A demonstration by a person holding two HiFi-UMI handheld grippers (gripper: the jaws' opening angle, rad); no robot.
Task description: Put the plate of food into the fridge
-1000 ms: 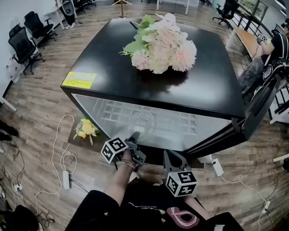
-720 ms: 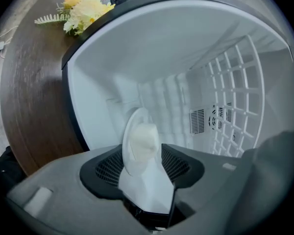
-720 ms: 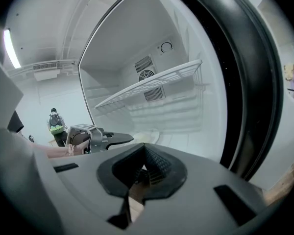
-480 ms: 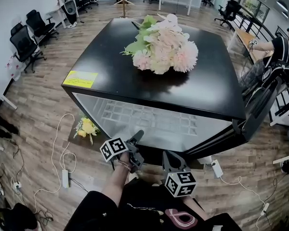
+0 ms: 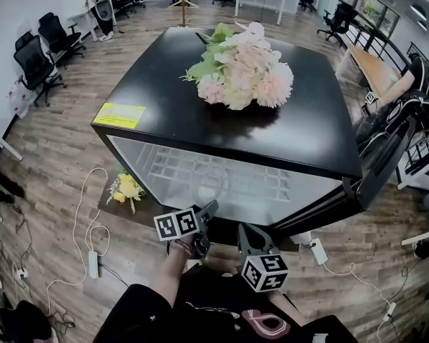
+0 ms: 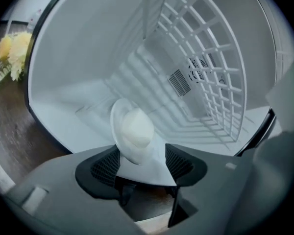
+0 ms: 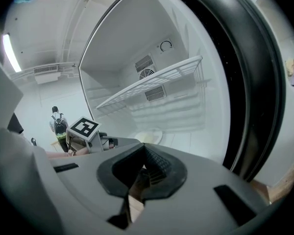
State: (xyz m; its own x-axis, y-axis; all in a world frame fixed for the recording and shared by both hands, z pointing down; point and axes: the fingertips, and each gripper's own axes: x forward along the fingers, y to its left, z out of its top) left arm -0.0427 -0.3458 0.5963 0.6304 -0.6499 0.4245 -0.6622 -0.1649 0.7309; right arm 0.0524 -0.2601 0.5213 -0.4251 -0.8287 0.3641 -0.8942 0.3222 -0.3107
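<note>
- Opening my left gripper at the lower centre of its view, I have the jaws spreading wide, the round white plate of pale food between their tips.
- The plate rests on the floor of the black-topped, white-lined fridge, beneath the white wire shelf.
- My right gripper, at lower centre, has its jaws together and holds nothing.

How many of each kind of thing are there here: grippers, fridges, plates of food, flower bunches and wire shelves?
Grippers: 2 (left gripper, jaws opening with the plate's rim between them; right gripper, jaws together)
Fridge: 1
Plate of food: 1
Flower bunches: 2 (pink bunch, yellow bunch)
Wire shelf: 1
Total: 7
</note>
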